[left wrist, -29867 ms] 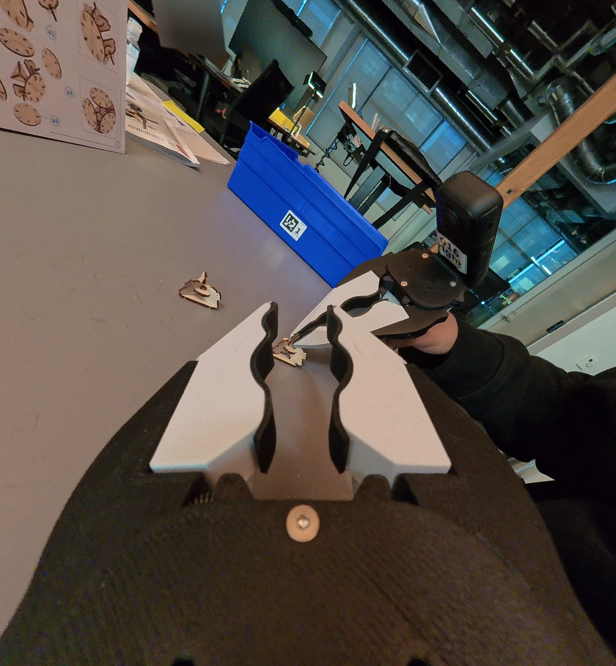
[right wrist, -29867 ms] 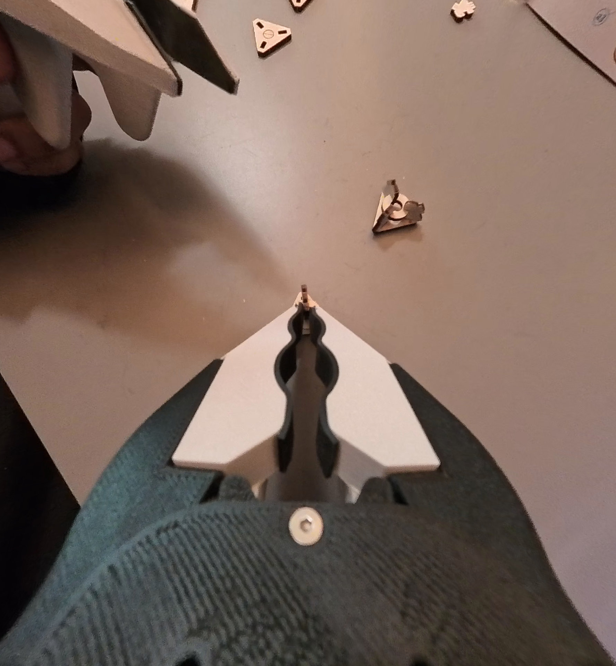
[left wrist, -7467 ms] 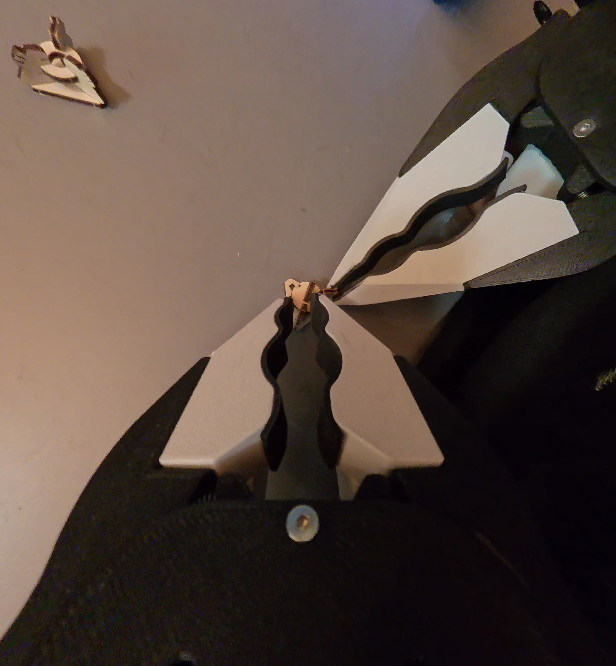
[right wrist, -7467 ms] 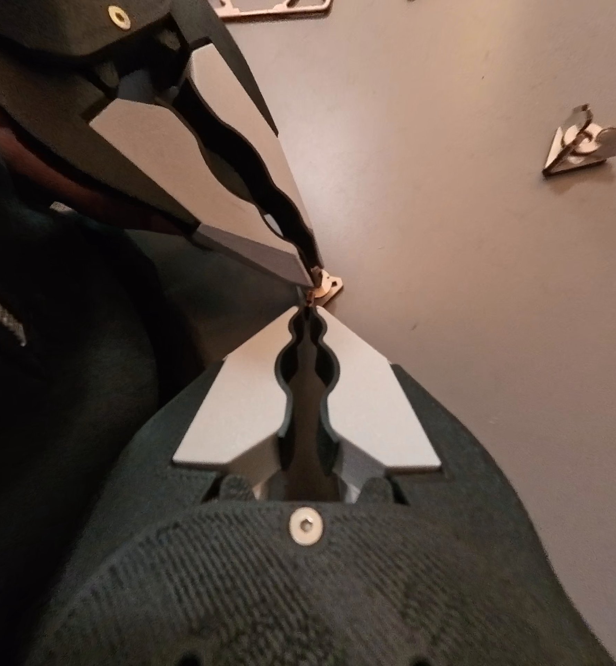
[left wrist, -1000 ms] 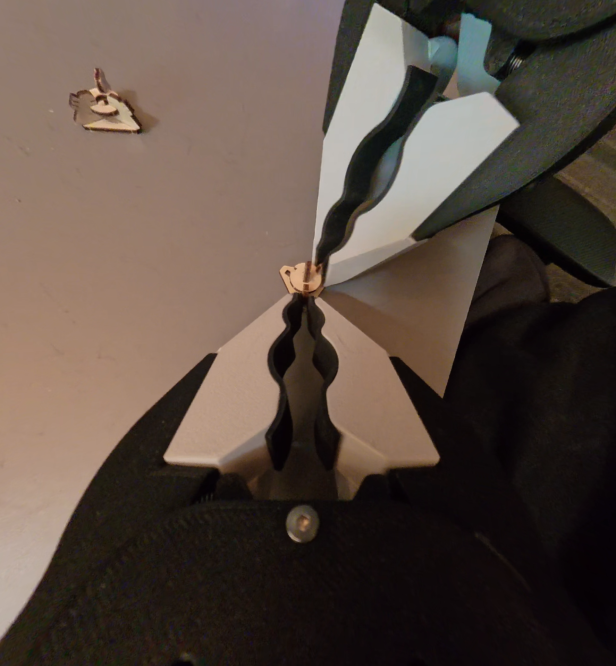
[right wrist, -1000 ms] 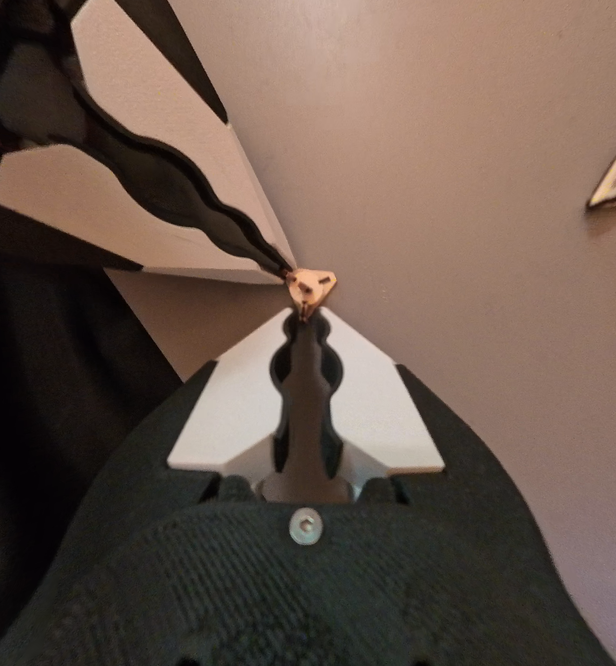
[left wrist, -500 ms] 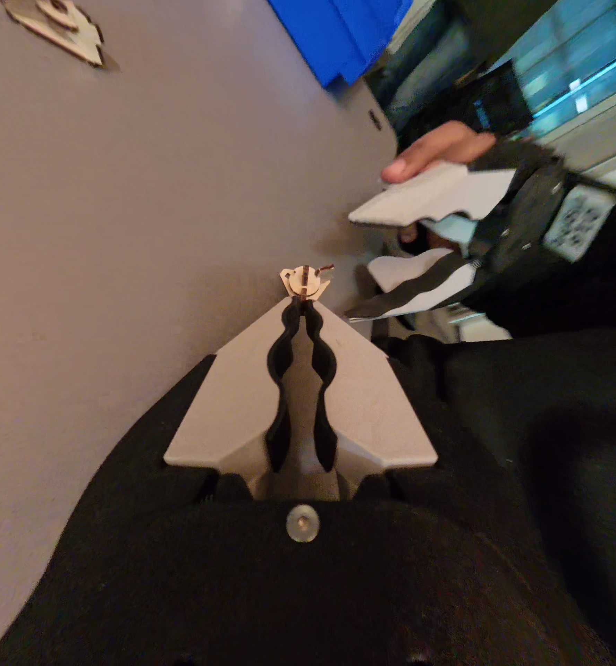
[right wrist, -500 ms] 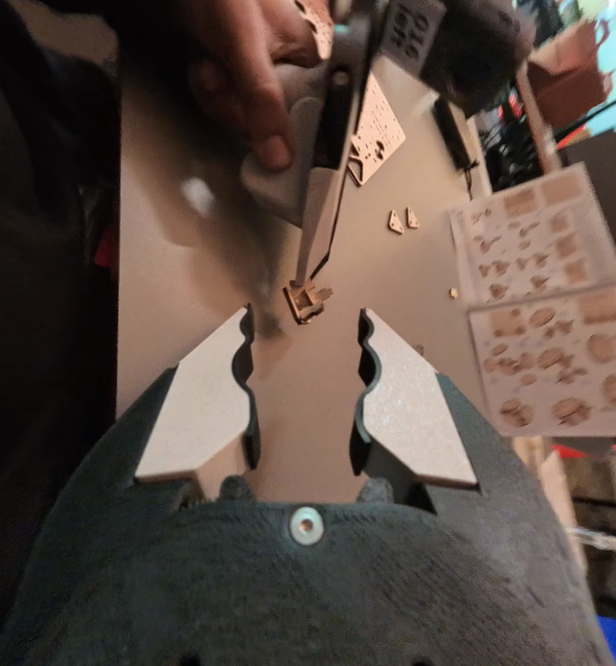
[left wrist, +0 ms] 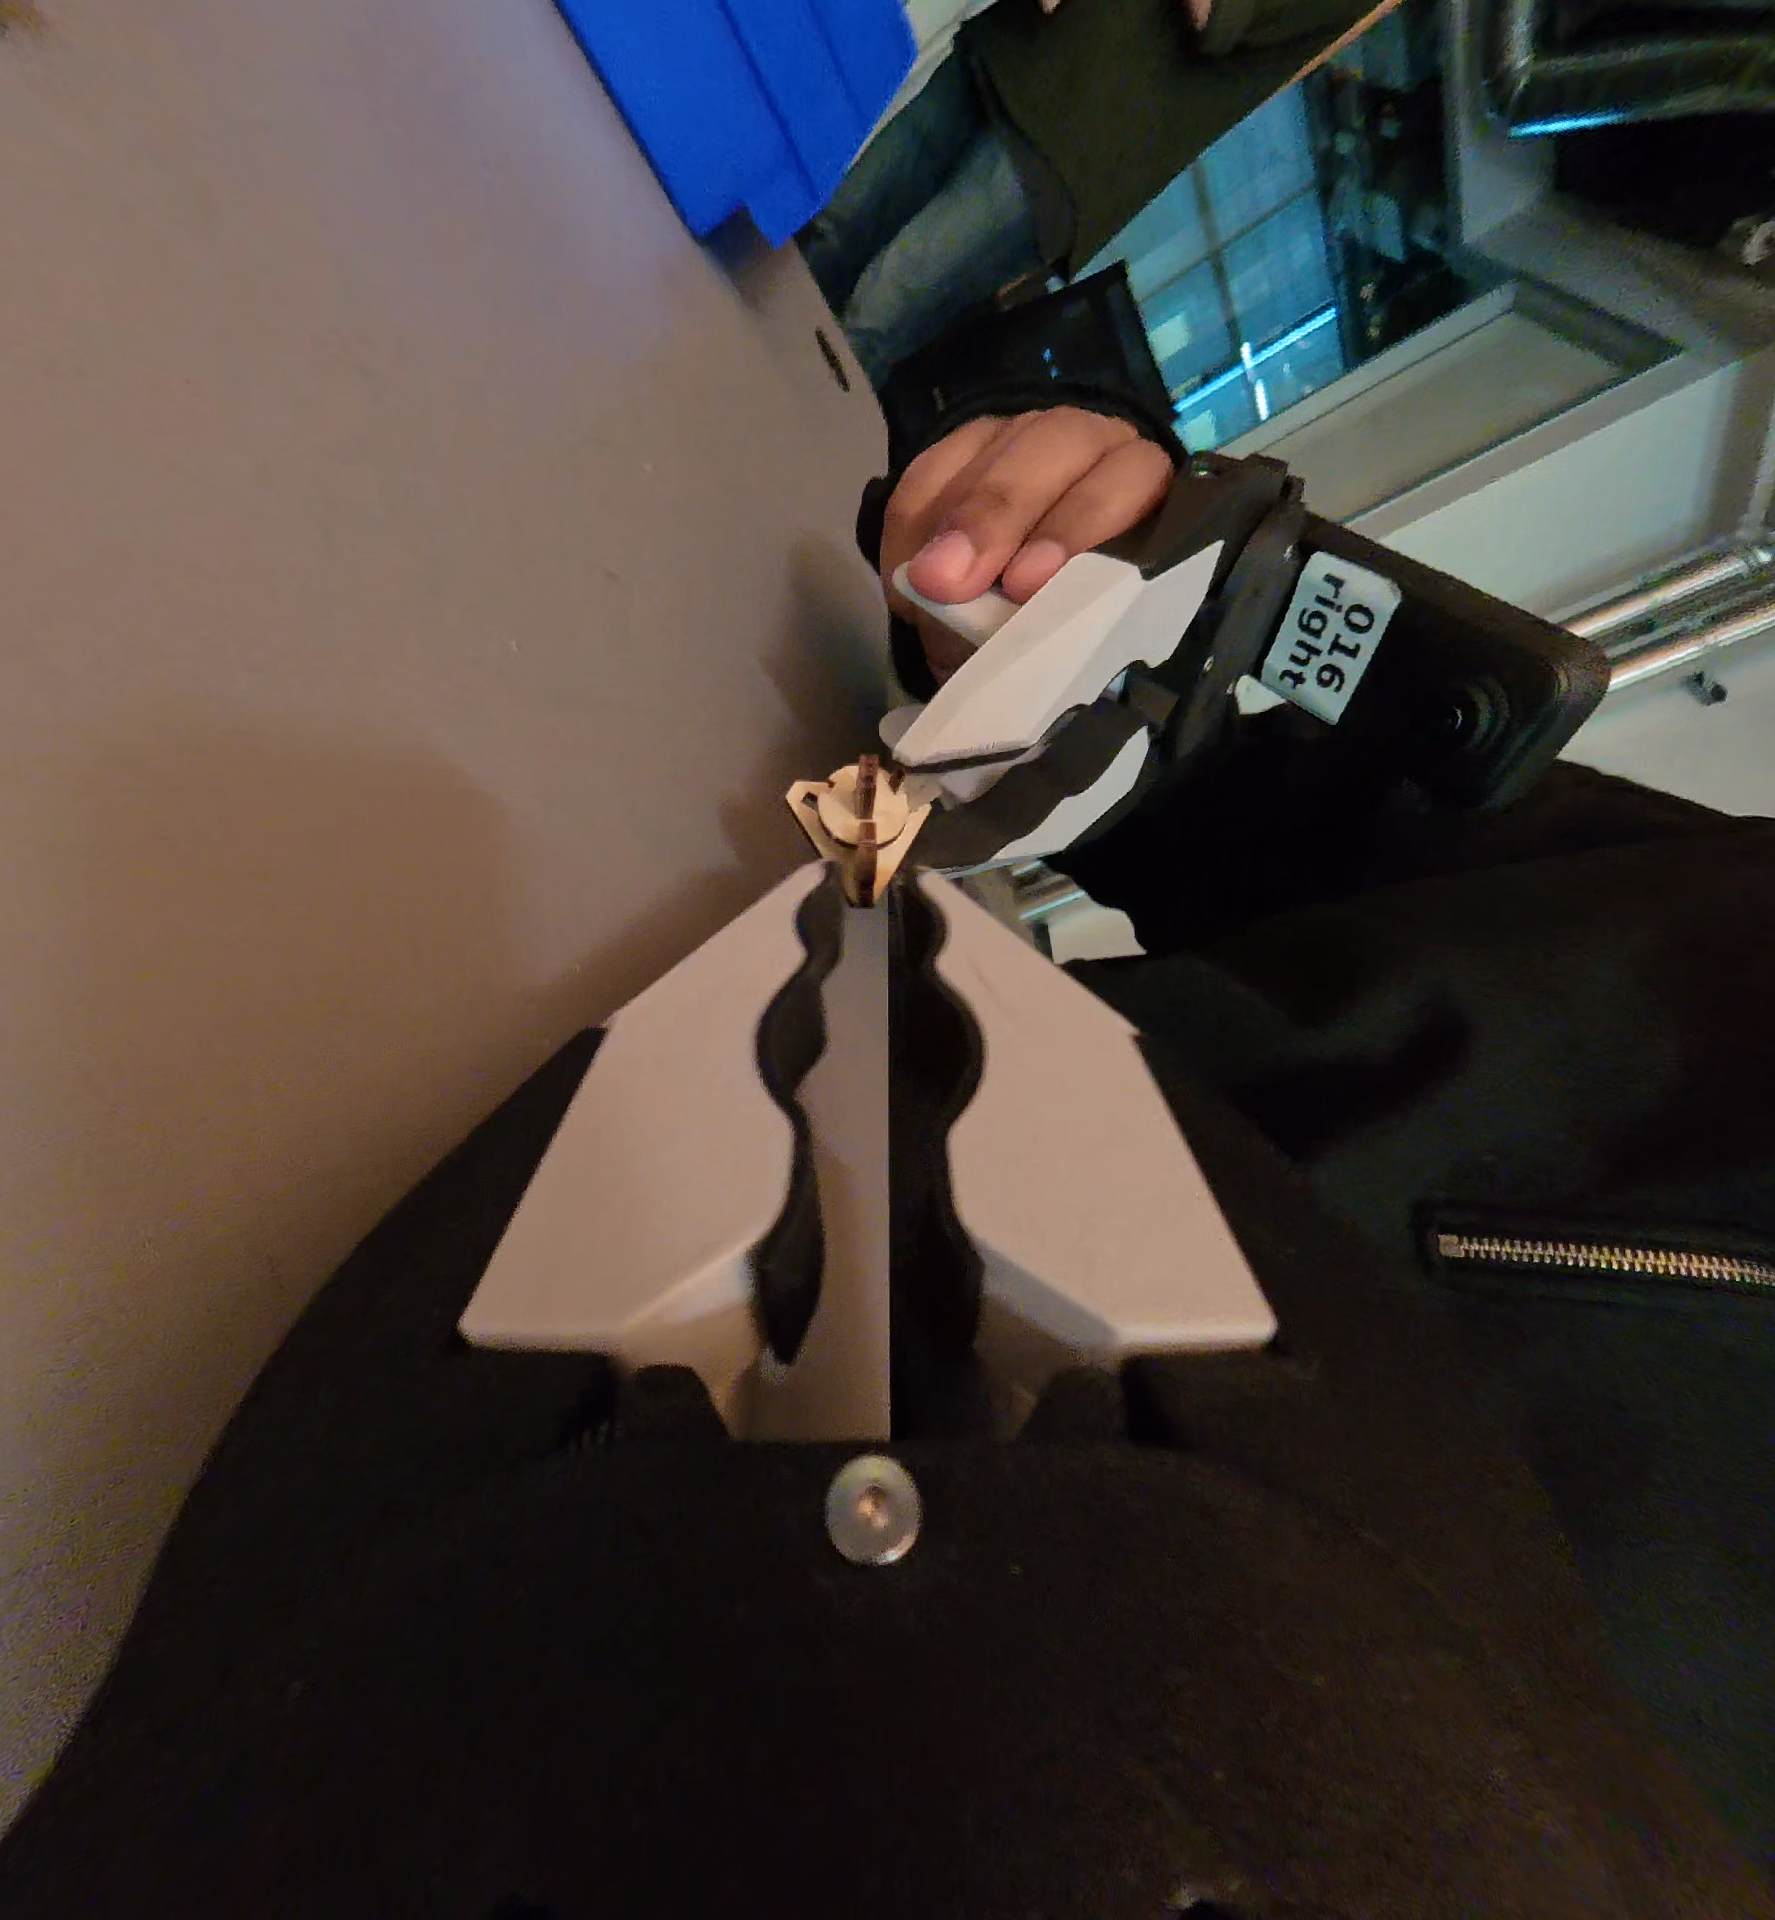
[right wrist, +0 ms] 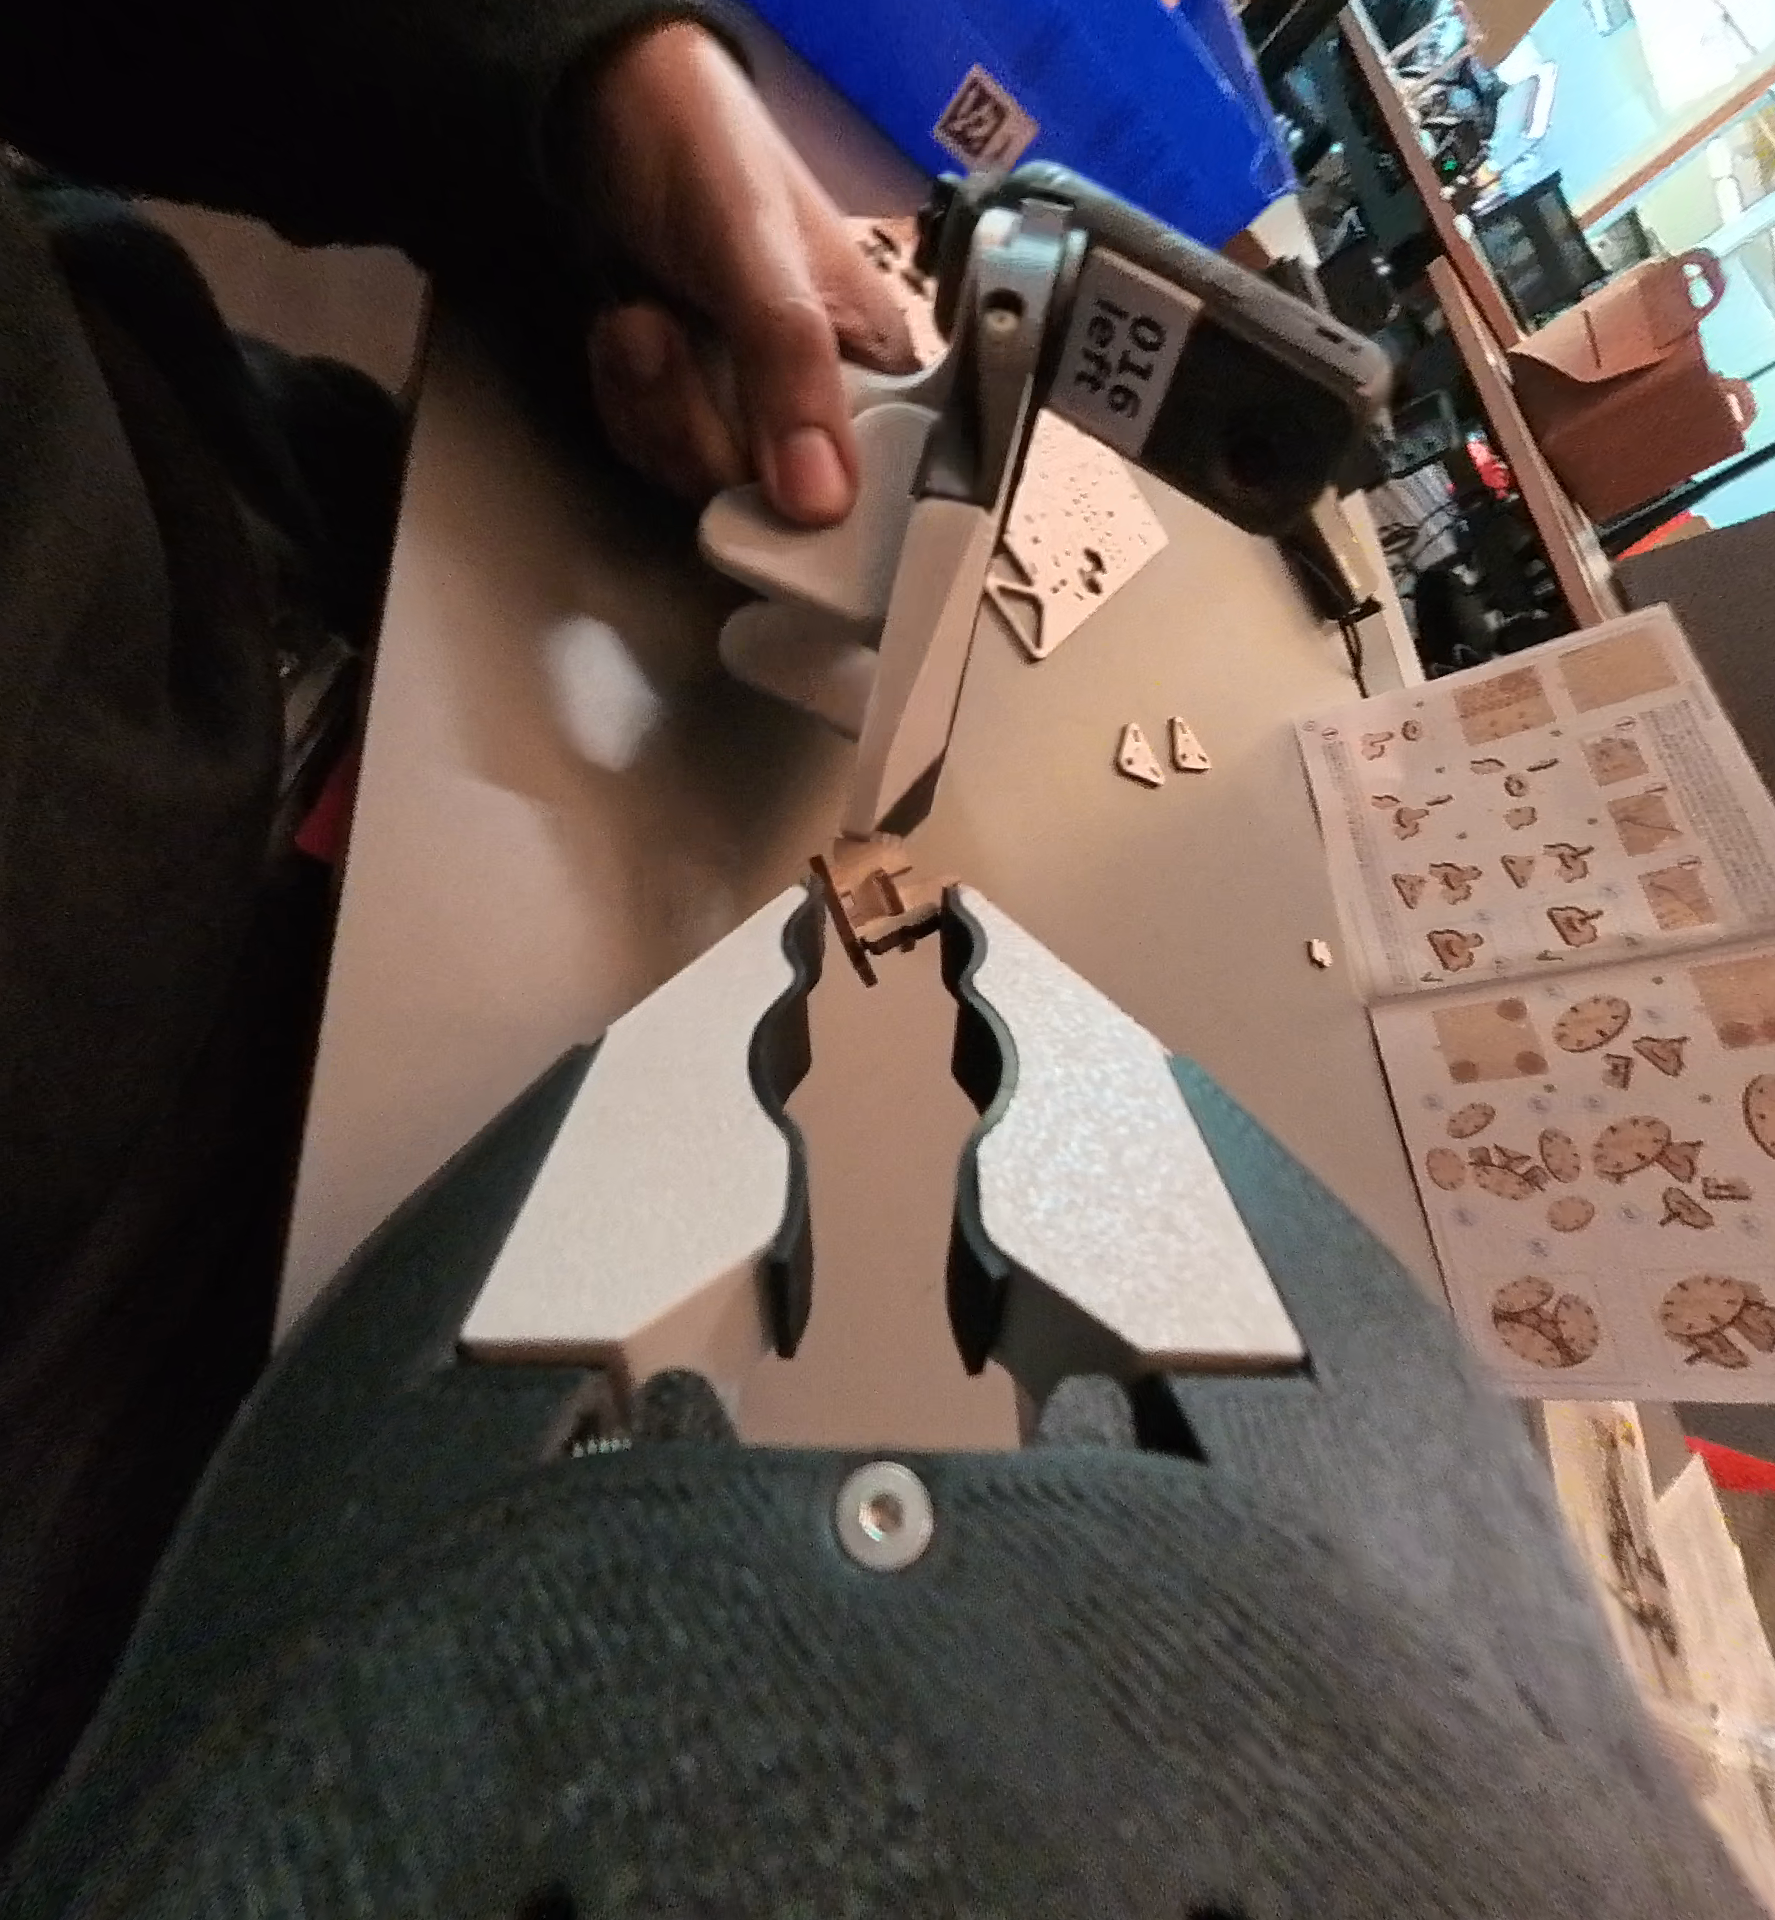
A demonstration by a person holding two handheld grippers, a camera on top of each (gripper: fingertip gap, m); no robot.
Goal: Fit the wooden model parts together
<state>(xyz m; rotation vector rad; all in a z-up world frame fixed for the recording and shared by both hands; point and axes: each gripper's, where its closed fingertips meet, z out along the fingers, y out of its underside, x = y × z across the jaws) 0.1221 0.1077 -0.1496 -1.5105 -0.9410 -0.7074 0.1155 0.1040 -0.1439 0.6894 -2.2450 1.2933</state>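
Fingers (left wrist: 717, 1122) of my left gripper (left wrist: 867, 883) are clenched on the thin fin of the small wooden assembly (left wrist: 852, 816). It sits right at the tips, lifted clear of the grey table (left wrist: 343, 623). Left has kept this clamp since half a second ago.

What changed: the right gripper (left wrist: 919, 790) was standing wide open off to the side, and now it has come in from the right of my tips and nips the assembly's far edge. The hand (left wrist: 1008, 499) squeezing its trigger shows beyond it. Hard to read: my right-hand pad is black against a dark jacket, so I can't see its contact face cleanly. A blue bin (left wrist: 737, 104) is cut off at the top.

Right wrist view: right gripper (right wrist: 881, 914) has narrowed from wide open to a part-closed grip. The wooden assembly (right wrist: 875, 904) spans the tips, flat plate against the left pad, a tab against the right. It looks pinched from both ends, though motion blur softens the edges.

The left gripper (right wrist: 878, 826) drops in edge-on from above the tips, so its pads are hidden here. Beyond the tips, to the right: two loose triangular pieces (right wrist: 1163, 750), a punched wooden sheet (right wrist: 1080, 540) and an instruction sheet (right wrist: 1589, 1039), which is blurred and cut off at the frame edge.
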